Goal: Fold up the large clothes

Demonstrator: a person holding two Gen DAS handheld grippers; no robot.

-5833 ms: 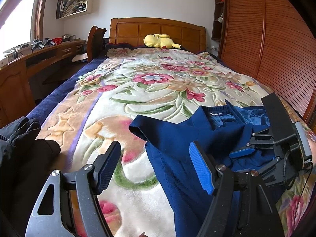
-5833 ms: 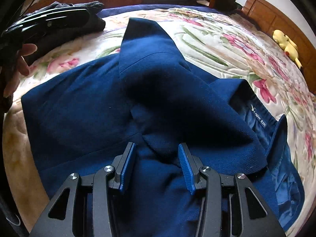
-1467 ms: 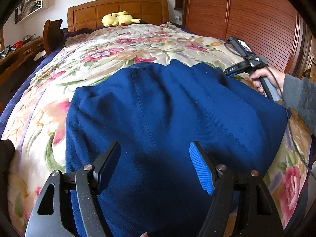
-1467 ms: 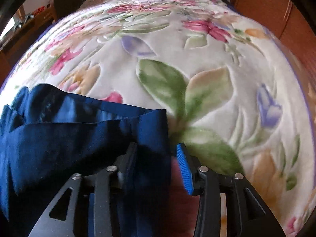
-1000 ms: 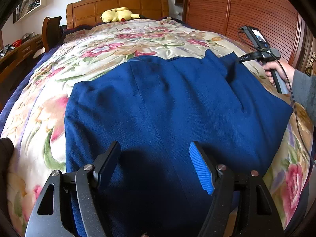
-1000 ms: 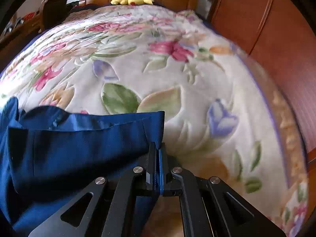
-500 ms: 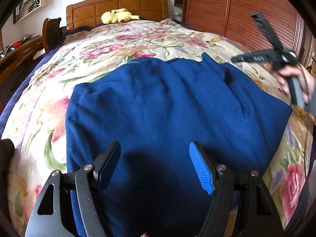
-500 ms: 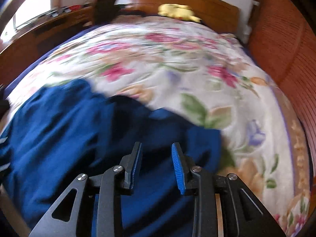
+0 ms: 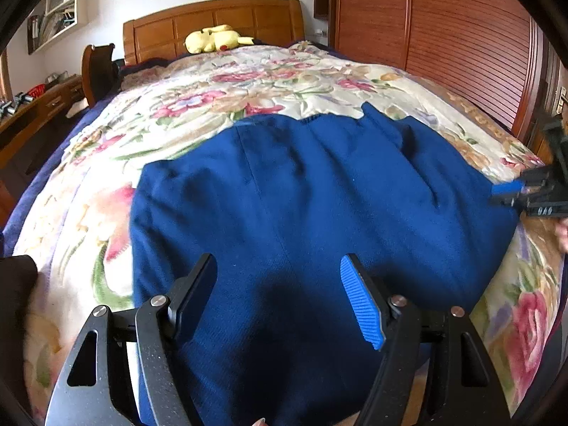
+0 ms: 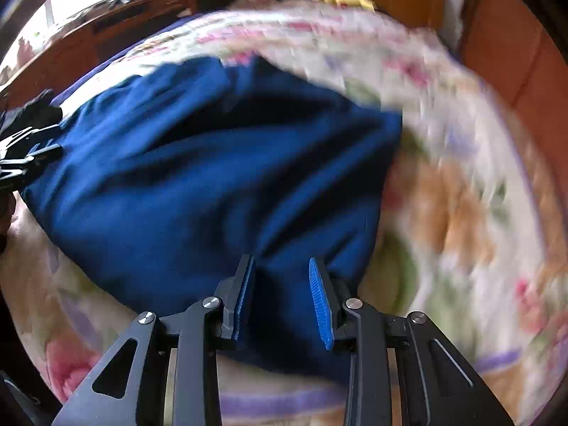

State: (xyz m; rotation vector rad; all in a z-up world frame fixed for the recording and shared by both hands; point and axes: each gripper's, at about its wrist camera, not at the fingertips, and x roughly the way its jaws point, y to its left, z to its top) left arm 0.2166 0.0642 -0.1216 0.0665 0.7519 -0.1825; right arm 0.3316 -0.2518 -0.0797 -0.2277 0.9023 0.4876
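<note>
Hand-held gripper on my left (image 9: 278, 298) hangs over the near part of a navy blue jacket (image 9: 319, 195), its jaws standing wide and closed on nothing. My right hand-held gripper (image 10: 282, 294) tilts down over the jacket's right-hand corner with jaws partly apart; cloth shows between the pads (image 10: 321, 298), yet they do not press on it. Seen from my left wrist, that right tool sits at the jacket's far right edge, with only a sliver of the hand (image 9: 562, 234) behind it showing.

On the floral bedspread (image 9: 248, 85) the jacket lies back-up as a broad, roughly squared block, the sides apparently tucked under, so I judge the first folds done. What seems left is smoothing the ripples near the top edge and folding the block in half. A yellow plush toy (image 9: 216, 39) rests by the wooden headboard (image 9: 213, 17), well apart.
</note>
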